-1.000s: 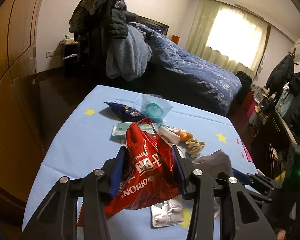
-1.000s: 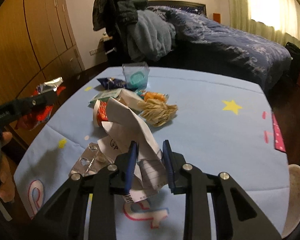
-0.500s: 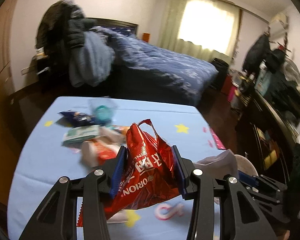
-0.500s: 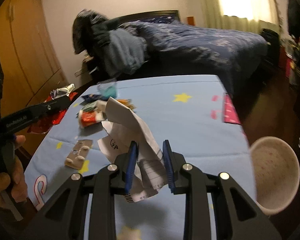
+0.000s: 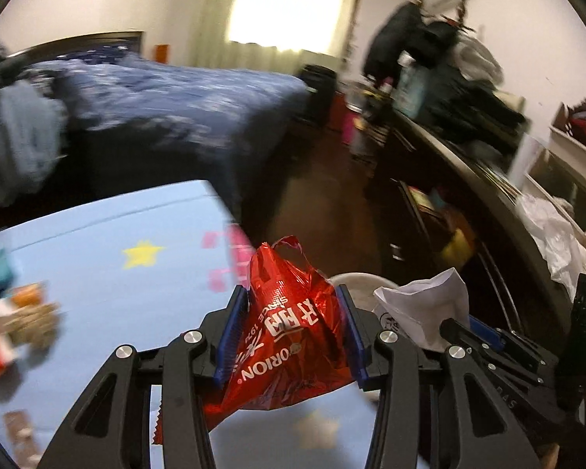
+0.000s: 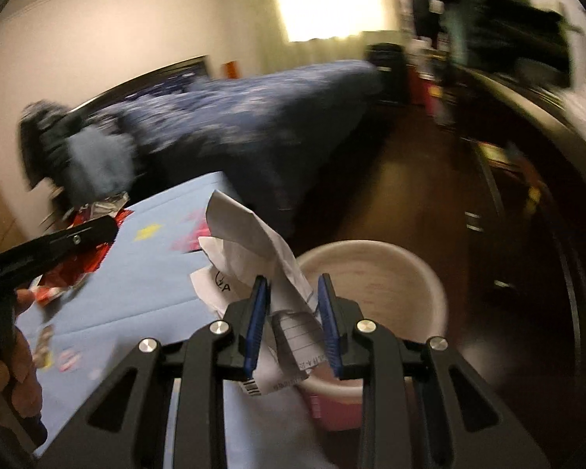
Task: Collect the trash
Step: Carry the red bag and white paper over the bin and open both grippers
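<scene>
My left gripper [image 5: 292, 305] is shut on a red Orion snack wrapper [image 5: 289, 328] and holds it above the right edge of the light blue table [image 5: 109, 273]. My right gripper [image 6: 292, 293] is shut on a crumpled white paper receipt [image 6: 254, 242] and holds it at the near rim of a round pinkish-white bin [image 6: 386, 269] beside the table. The paper [image 5: 429, 308] and the bin's rim [image 5: 359, 279] also show in the left wrist view. The left gripper with its wrapper also shows at the left of the right wrist view [image 6: 58, 246].
More trash [image 5: 15, 320] lies on the table's left part, with a blister pack [image 5: 19, 434] near the front. A bed with a dark blue cover [image 5: 168, 97] stands behind. A dark cluttered desk [image 5: 468, 164] runs along the right. Dark wooden floor [image 6: 402, 179] lies between.
Both grippers have swung right with their loads, away from the trash pile. The bin has come right under the right gripper's fingers. Both views are now blurred by motion.
</scene>
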Tool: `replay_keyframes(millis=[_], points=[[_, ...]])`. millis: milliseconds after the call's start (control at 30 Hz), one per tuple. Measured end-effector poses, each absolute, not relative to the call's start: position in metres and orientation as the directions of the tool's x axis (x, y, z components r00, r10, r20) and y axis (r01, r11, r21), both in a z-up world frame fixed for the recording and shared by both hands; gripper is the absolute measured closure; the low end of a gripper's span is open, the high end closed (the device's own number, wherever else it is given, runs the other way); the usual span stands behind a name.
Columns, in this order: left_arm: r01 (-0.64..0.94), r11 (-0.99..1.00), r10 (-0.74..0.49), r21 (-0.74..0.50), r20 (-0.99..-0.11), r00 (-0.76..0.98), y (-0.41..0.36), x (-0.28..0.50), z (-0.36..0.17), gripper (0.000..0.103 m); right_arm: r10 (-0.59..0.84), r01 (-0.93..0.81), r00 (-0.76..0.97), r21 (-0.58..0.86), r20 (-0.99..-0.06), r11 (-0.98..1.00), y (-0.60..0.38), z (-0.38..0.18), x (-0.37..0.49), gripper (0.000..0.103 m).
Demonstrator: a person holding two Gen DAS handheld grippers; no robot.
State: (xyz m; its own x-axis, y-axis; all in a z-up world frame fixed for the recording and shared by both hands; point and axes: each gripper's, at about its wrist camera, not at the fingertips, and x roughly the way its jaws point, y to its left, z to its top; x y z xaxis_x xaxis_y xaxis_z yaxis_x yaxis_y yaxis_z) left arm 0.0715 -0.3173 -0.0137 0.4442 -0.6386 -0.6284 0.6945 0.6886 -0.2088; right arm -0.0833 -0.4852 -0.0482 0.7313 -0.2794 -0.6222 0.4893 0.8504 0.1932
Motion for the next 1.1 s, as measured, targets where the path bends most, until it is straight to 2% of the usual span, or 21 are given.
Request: replay_keyframes(millis=[167, 433, 500, 567, 600, 733, 967, 1033, 1100], points=[[0.736, 0.627, -0.675, -0.254, -0.649, 0.351, -0.374, 0.076, -0.033, 0.057, -0.337, 0.580, 0.684, 0.202, -0.647, 0.789, -0.530, -0.072, -0.094, 0.075], [0.769, 0.606, -0.623, -0.202, -0.723, 0.301, -0.439, 0.071, -0.067, 0.056, -0.339, 0.629, 0.642, 0.220, -0.688, 0.746, -0.564, -0.106, -0.081, 0.075], [0.765, 0.614, -0.599, -0.193, -0.746, 0.291, -0.448, 0.071, -0.076, 0.039, -0.336, 0.630, 0.638, 0.219, -0.693, 0.745, -0.567, -0.113, -0.076, 0.075], [0.764, 0.620, -0.584, -0.179, -0.755, 0.298, -0.452, 0.069, -0.082, 0.037, -0.348, 0.631, 0.636, 0.204, -0.689, 0.748, -0.567, -0.116, -0.071, 0.074], [0.764, 0.624, -0.576, -0.167, -0.758, 0.305, -0.453, 0.068, -0.084, 0.033, -0.354, 0.630, 0.636, 0.197, -0.686, 0.751, -0.567, -0.116, -0.070, 0.074], [0.760, 0.632, -0.565, -0.152, -0.762, 0.317, -0.456, 0.069, -0.085, 0.030, -0.361, 0.624, 0.638, 0.183, -0.680, 0.760, -0.567, -0.116, -0.063, 0.072], [0.724, 0.658, -0.590, -0.206, -0.739, 0.325, -0.429, 0.078, -0.071, 0.027, -0.357, 0.608, 0.661, 0.192, -0.660, 0.770, -0.561, -0.106, -0.065, 0.067], [0.711, 0.669, -0.594, -0.217, -0.732, 0.335, -0.413, 0.078, -0.064, 0.026, -0.337, 0.586, 0.681, 0.209, -0.650, 0.783, -0.551, -0.097, -0.067, 0.060], [0.701, 0.682, -0.591, -0.211, -0.722, 0.358, -0.394, 0.077, -0.056, 0.019, -0.309, 0.547, 0.710, 0.219, -0.633, 0.808, -0.535, -0.085, -0.067, 0.053]])
